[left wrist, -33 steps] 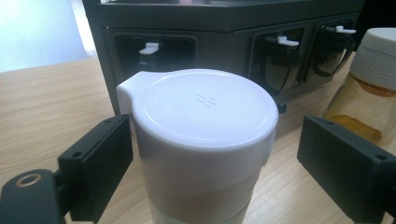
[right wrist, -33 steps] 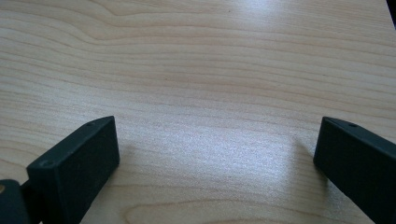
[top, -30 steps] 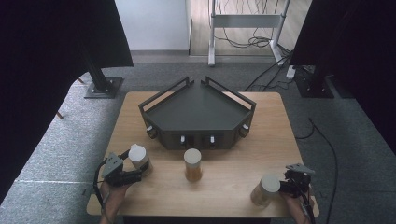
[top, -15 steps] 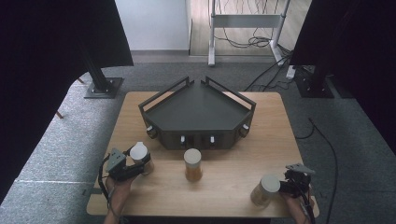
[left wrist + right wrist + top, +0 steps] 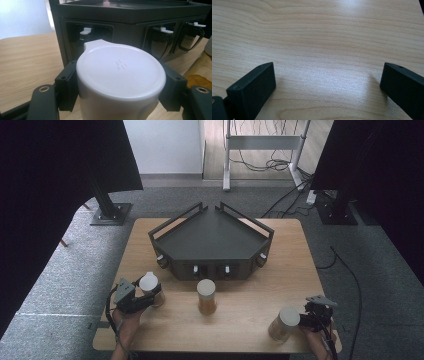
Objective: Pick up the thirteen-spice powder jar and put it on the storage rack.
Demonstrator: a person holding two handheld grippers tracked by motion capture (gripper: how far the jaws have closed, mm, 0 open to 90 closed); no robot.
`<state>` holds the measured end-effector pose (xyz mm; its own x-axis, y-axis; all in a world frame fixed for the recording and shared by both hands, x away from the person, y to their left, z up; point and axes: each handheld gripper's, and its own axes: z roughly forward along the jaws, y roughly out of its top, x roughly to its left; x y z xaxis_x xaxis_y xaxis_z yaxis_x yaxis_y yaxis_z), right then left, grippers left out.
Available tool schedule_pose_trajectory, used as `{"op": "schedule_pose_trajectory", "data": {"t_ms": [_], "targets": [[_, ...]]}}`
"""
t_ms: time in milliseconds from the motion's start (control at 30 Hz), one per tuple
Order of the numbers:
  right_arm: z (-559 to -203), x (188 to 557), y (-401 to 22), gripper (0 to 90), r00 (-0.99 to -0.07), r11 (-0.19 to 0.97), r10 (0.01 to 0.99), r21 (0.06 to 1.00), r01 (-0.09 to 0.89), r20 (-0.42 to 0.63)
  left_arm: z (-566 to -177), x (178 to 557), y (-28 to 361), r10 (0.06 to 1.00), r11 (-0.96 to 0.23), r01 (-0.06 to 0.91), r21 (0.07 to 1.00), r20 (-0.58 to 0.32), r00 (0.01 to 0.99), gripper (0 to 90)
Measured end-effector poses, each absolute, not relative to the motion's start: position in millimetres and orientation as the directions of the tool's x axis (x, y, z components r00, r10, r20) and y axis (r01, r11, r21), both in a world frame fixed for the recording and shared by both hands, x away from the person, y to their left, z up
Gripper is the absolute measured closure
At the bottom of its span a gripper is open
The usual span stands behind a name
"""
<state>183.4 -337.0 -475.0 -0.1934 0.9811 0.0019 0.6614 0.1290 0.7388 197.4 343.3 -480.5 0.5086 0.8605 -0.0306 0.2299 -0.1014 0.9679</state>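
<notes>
My left gripper (image 5: 145, 295) has just closed onto the white-lidded jar (image 5: 120, 72) near the table's (image 5: 300, 270) front left corner, while my right gripper (image 5: 327, 82) stands open over bare wood.

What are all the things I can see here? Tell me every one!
Jars: three, white lids; left jar in the left gripper, middle jar standing free in front of the tray, right jar beside the right gripper.
Tray: one, dark, angular, back middle of table.
Table: one, light wood.
Stands: two, dark, on the grey floor behind.
Left gripper: black, jaws just closed on the left jar.
Right gripper: black, jaws apart over bare wood.
</notes>
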Motion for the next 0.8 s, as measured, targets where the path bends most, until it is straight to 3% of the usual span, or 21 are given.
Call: {"op": "schedule_pose_trajectory", "data": {"t_ms": [800], "targets": [[-475.0,183.4,-337.0,0.0,-0.194,0.129,0.981,0.739,0.661,0.002,-451.7,197.0,336.7,0.848,-0.110,0.189,0.976,-0.008,0.530,30.8]]}}
